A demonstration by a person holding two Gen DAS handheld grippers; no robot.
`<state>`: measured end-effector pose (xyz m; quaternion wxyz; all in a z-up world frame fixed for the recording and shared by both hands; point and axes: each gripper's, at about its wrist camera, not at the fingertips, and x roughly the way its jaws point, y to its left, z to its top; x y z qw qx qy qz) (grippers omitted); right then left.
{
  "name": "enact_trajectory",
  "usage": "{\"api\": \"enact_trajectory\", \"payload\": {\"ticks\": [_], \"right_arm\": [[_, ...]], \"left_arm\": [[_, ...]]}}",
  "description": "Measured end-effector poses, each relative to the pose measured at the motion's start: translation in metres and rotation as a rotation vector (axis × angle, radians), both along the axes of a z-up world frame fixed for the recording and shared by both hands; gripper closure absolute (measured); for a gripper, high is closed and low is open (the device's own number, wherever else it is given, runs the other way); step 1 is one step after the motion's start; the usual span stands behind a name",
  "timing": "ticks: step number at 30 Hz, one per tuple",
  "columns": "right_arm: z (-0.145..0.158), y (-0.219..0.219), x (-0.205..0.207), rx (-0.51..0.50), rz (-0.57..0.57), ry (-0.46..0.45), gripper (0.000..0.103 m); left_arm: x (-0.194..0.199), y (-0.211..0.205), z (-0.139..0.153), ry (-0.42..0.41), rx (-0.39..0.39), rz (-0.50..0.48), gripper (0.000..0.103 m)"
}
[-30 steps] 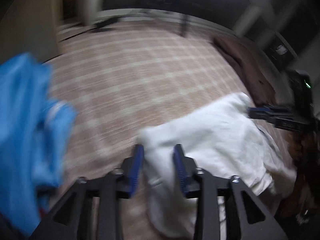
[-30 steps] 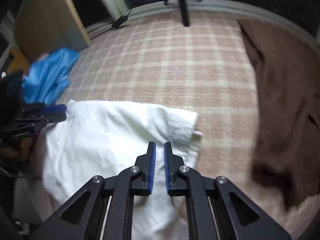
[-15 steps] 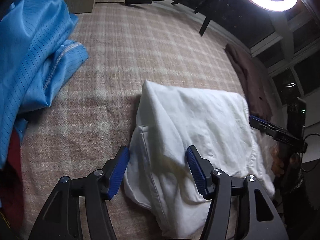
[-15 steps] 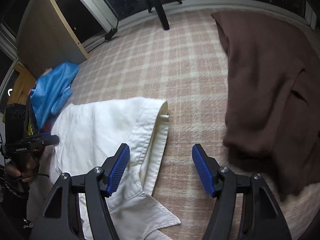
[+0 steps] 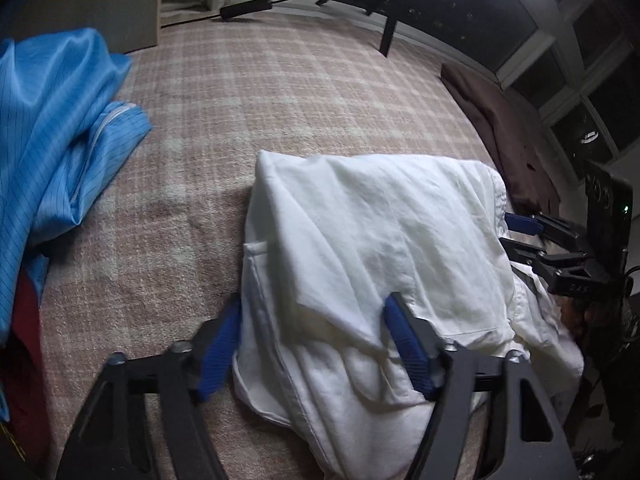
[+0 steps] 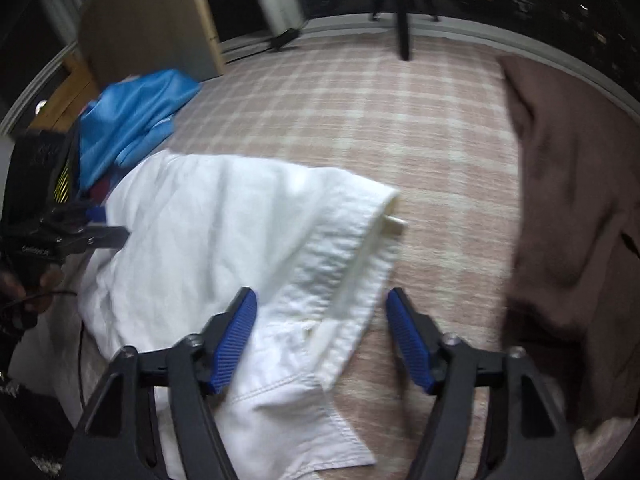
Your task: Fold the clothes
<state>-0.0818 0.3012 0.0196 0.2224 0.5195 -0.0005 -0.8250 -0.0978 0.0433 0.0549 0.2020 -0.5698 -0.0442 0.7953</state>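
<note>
Pink plaid bed cover (image 5: 304,92) fills both views — largest thing here. White shirt (image 5: 372,240) lies bunched and part-folded near its front edge, long axis running side to side between the two grippers. Left gripper (image 5: 314,346) sits over the shirt's left end, jaws wide, cloth between them but pads not pressing. Right gripper (image 6: 320,338) hangs over the shirt's right end, by the thick folded hem (image 6: 348,248), jaws wide but closing, cloth between them, not pinched yet. Each gripper is nearest its own end, so a two-handed pick looks likely next. Shirt looks wrinkled, soft, layered — seams and a hem edge show, a corner flops toward the camera in the right view. Brown garment (image 6: 576,220) lies well apart to the right. Blue garment (image 5: 56,136) heaped well apart to the left, something red (image 5: 20,340) just under it.
</note>
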Motion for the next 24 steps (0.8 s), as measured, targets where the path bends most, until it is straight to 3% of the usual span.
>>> {"api": "enact_trajectory", "payload": {"ticks": [4, 5, 8, 9, 13, 17, 24], "right_arm": [[0.0, -0.015, 0.003, 0.063, 0.049, 0.032, 0.057], [0.0, -0.013, 0.002, 0.047, 0.036, 0.028, 0.069], [0.004, -0.003, 0.001, -0.034, -0.042, 0.005, 0.091], [0.007, 0.001, 0.002, -0.065, -0.069, 0.003, 0.092], [0.033, 0.008, 0.024, -0.125, -0.153, 0.056, 0.093], [0.074, 0.015, 0.056, -0.119, -0.202, 0.136, 0.093], [0.151, 0.076, 0.1, -0.079, -0.317, 0.308, 0.094]], "left_arm": [[0.008, 0.009, 0.001, 0.053, -0.014, -0.058, 0.064], [0.009, 0.009, 0.0, 0.066, -0.007, -0.061, 0.067], [0.009, 0.003, 0.001, 0.056, 0.079, -0.048, 0.084], [0.009, -0.002, 0.003, 0.045, 0.115, -0.036, 0.085], [0.024, -0.004, 0.029, 0.093, 0.128, -0.064, 0.087], [0.035, 0.002, 0.069, 0.157, 0.178, -0.127, 0.087], [0.04, 0.069, 0.126, 0.26, 0.222, -0.269, 0.09]]}}
